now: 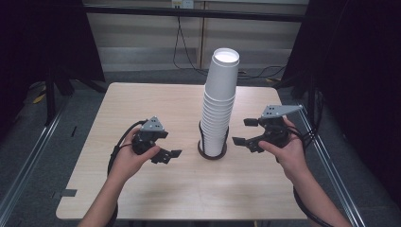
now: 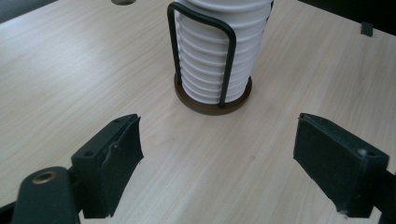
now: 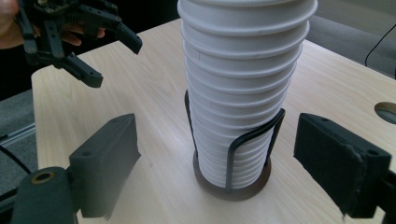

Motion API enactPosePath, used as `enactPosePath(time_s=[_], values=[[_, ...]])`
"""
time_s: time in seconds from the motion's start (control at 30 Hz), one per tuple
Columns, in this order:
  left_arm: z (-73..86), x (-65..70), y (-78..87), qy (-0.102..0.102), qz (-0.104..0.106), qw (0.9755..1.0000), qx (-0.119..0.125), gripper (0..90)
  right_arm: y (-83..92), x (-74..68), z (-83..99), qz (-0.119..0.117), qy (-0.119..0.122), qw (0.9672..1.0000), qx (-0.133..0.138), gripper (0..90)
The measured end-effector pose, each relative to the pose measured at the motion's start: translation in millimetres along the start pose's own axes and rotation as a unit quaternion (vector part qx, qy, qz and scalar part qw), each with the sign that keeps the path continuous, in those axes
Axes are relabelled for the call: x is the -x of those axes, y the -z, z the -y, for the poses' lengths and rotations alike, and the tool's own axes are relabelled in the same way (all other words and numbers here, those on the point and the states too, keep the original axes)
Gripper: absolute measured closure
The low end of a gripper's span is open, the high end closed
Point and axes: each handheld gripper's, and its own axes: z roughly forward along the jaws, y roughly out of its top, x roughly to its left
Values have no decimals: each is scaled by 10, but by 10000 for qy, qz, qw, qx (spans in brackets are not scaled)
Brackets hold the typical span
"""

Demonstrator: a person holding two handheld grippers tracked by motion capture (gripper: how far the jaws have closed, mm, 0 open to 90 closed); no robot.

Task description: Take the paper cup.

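Pale wood table [image 1: 142, 189]: both tongs, left [image 1: 171, 144] and right [image 1: 245, 131], gape empty beside the cup stack [image 1: 219, 109]. Steady its wire holder [image 1: 212, 152], then lift only the top cup.

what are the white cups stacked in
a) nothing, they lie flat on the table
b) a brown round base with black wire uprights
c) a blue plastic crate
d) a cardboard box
b: the stack of white cups stands upright on a brown round base with black wire uprights rising around its lower cups; the left gripper and right gripper sit open on either side, apart from it.
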Motion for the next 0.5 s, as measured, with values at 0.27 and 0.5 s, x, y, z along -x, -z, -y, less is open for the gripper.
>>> enactPosePath(time_s=[0.27,0.5], values=[[-106,-29,48,-6,4,10000,58,149,-37,8,-65,3,-3,10000,30,135],[-168,-45,67,-7,44,9999,104,149,-62,-16,-116,9,59,10000,25,135]])
